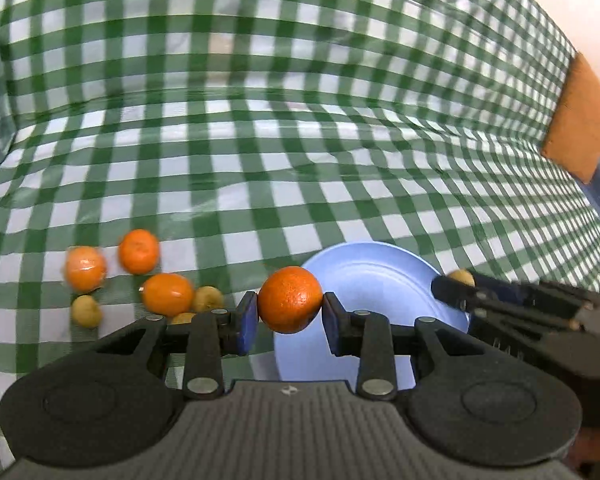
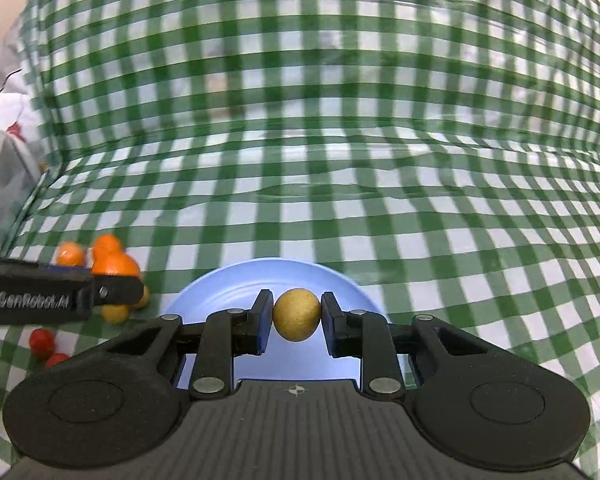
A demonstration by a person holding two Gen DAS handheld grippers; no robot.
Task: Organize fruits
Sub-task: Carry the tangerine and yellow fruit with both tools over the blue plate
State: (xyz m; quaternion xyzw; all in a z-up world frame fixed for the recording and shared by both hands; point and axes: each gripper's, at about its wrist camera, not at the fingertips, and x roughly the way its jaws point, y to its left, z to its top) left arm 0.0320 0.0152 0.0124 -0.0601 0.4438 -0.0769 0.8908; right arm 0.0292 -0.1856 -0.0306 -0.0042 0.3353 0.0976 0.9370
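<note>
My left gripper (image 1: 290, 316) is shut on an orange mandarin (image 1: 290, 299) and holds it over the left edge of a pale blue plate (image 1: 376, 276). My right gripper (image 2: 296, 316) is shut on a small yellow-brown fruit (image 2: 297, 314) above the same plate (image 2: 228, 292). In the left wrist view the right gripper (image 1: 456, 286) reaches in from the right over the plate. Loose mandarins (image 1: 138, 251) and small yellow fruits (image 1: 86, 311) lie on the cloth left of the plate. In the right wrist view the left gripper's arm (image 2: 60, 296) covers part of that pile.
A green and white checked cloth (image 1: 300, 140) covers the table and rises at the back. Small red fruits (image 2: 42, 340) lie at the left. A brown pad (image 1: 580, 120) sits at the right edge. Grey patterned fabric (image 2: 4, 152) is at the far left.
</note>
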